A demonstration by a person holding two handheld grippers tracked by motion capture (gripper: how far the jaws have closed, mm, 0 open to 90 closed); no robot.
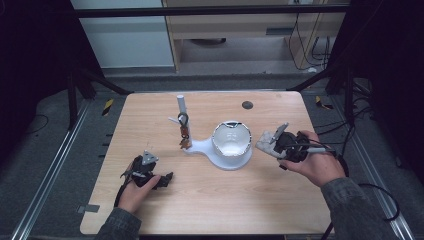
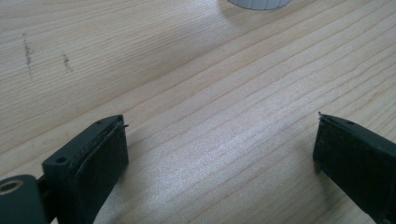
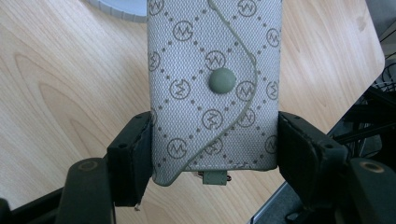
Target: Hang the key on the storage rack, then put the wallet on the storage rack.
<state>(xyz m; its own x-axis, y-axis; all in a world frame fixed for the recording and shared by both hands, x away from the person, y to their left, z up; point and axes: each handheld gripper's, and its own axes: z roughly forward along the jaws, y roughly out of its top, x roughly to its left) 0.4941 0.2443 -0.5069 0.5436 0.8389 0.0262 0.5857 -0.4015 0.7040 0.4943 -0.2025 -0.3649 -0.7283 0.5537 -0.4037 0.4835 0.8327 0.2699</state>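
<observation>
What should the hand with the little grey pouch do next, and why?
Probably carry the pouch a little toward the white stand. The right hand-held gripper is already shut on it, beside the bowl, while keys hang from the post. The left hand-held gripper is open over bare table, free to help.

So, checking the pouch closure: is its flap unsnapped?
No: the key pouch in the right hand-held gripper has its flap lying flat, snap button seated.

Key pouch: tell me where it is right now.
The key pouch is clamped between the right tongs, held at the table's right side, just right of the white bowl.
</observation>
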